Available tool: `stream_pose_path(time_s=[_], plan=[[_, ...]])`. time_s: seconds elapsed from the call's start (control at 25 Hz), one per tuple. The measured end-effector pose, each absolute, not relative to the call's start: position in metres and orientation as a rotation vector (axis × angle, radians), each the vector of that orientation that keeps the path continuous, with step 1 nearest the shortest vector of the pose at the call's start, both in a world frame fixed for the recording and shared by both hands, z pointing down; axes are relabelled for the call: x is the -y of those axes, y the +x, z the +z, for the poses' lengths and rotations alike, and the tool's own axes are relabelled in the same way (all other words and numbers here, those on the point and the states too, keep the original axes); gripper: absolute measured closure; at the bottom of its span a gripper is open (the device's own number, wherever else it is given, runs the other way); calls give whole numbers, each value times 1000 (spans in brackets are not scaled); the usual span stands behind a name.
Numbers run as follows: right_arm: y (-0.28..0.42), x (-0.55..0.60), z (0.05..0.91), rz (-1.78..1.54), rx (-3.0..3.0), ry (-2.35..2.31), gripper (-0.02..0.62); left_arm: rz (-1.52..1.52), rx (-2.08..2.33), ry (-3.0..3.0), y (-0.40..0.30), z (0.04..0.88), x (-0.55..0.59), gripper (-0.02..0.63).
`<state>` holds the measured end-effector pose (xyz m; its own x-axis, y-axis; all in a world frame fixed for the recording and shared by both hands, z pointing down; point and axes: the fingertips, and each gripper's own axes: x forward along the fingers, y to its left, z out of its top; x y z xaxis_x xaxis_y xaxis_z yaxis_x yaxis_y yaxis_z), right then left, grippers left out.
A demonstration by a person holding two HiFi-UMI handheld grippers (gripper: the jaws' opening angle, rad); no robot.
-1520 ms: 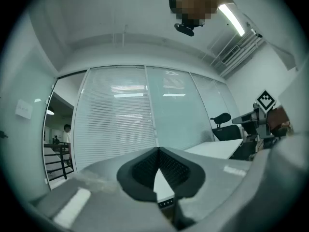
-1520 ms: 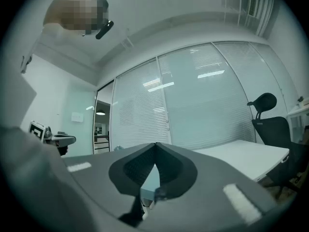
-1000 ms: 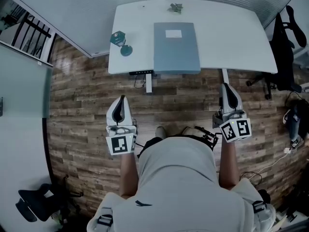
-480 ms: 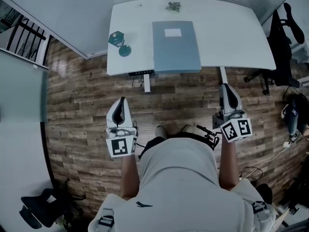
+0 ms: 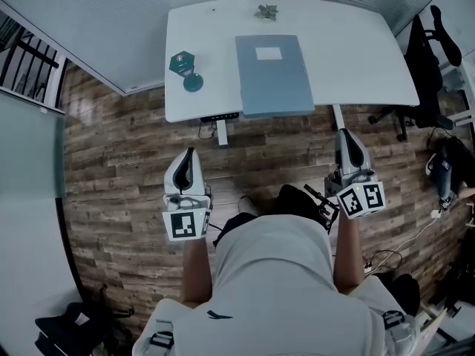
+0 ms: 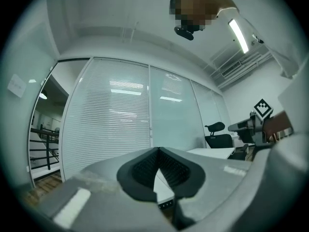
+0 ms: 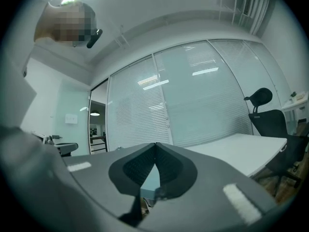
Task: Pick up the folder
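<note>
A blue-grey folder lies flat on the white surface, its near edge at the front rim. Both the left claw and the right claw are pressed together, empty, over the wooden floor, well short of the folder.

The folder lies mid-counter, reaching the near edge. A trinket stands on the counter at the folder's 9 o'clock and a small item at its 12. A chair stands off the counter at 3. The left gripper at 7 and the right gripper at 5 hang over the floor.
</note>
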<state>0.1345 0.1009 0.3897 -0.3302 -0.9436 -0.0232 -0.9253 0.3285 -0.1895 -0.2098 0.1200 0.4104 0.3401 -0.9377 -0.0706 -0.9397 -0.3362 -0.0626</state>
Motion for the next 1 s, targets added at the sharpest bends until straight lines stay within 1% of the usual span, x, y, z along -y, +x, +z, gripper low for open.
stream_pose_path(time_s=[0.28, 0.48, 0.68, 1.0], plan=[[120, -74, 385, -159, -2490, -1743, 595, 47, -1728, -2518, -207, 412, -94, 604], [131, -37, 393, -202, -2482, -1727, 595, 29, -1768, -2491, -205, 414, -66, 604], [147, 11, 400, -245, -2494, -1689, 595, 9, -1796, -2465, -189, 413, -30, 603], [172, 81, 404, -224, -2600, -1622, 595, -50, -1888, -2419, -168, 418, 28, 604]])
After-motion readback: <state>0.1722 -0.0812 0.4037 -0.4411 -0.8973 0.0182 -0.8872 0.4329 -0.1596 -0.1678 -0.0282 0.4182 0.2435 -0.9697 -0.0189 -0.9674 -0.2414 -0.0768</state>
